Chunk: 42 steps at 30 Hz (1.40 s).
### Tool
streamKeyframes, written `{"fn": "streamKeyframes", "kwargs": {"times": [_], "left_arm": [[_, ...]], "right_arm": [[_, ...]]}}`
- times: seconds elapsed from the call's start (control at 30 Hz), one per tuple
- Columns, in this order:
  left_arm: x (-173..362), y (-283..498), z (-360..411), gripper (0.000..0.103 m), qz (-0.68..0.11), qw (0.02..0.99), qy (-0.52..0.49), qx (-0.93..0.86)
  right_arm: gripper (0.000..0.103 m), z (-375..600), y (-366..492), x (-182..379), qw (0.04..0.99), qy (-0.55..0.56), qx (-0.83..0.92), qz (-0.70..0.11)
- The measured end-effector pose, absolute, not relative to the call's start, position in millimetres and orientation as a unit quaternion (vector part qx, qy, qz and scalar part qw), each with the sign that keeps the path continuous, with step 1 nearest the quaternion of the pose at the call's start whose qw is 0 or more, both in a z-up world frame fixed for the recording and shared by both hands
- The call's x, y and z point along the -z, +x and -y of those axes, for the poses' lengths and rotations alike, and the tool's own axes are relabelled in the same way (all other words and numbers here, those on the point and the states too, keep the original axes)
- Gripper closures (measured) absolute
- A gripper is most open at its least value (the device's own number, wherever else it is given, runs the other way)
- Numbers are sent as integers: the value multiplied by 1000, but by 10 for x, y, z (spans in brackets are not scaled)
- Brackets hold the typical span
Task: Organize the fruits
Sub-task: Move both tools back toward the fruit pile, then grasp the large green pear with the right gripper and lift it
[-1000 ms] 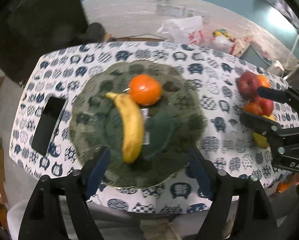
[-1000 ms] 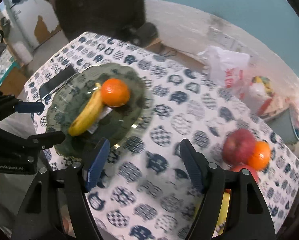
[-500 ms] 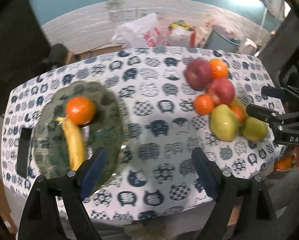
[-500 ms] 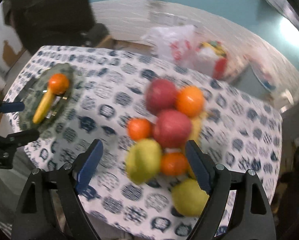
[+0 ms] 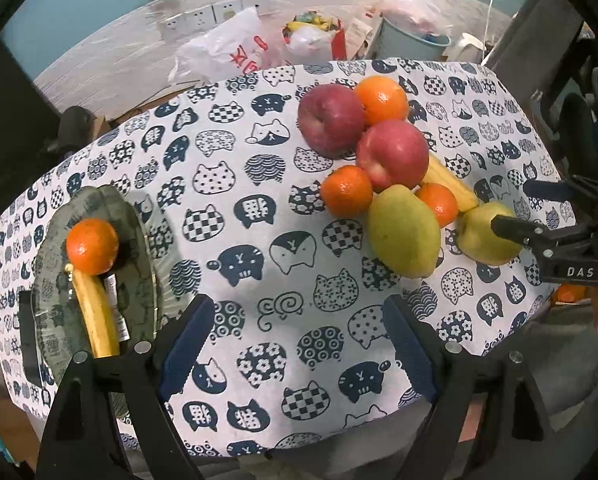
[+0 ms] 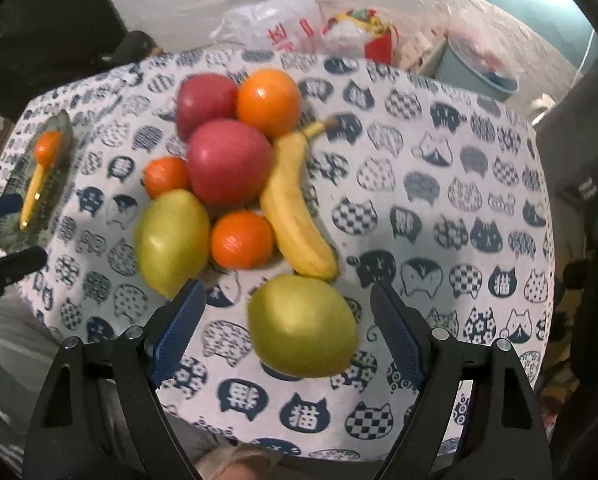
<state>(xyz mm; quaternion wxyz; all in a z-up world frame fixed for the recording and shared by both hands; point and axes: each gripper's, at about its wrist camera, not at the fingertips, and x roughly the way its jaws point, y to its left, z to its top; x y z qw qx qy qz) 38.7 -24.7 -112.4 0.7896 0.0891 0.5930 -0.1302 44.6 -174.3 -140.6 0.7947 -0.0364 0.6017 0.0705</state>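
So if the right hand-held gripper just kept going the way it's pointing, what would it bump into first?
Most likely the green pear: it lies between the open fingers of the right hand-held gripper, nearest the camera. Depth is hard to judge here, so it might land on the tablecloth beside it.

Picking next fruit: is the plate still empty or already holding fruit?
Holding fruit. The glass plate carries one orange and one banana; the other fruit sits in a pile on the tablecloth.

On my cat-print table (image 5: 259,208), the fruit pile (image 6: 235,184) clusters right: two red apples, three oranges, two green pears and a banana, all touching. At far left, my glass plate (image 5: 139,240) holds one orange (image 5: 92,246) above a banana (image 5: 97,316).
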Motion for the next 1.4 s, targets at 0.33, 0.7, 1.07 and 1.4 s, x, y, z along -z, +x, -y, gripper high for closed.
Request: {"fn": "streamKeyframes", "kwargs": {"times": [0.33,0.7,1.07,1.4], "left_arm": [[1235,479,290,16,-606,780,75,137],[1296,609,359,16,-612,776,65,140],[1375,857,414,16,-614,779,32,127],[1582,1169,423,16,-623,775,-23,105]], "right_arm": [[20,1775,486,1740,766,-50,-68,-638],[25,1707,494,1958,758,-75,-84,-643],[26,1789,359,1809,778,-62,-93,-618],[28,1927,506,1476,813,-31,-89,-574]]}}
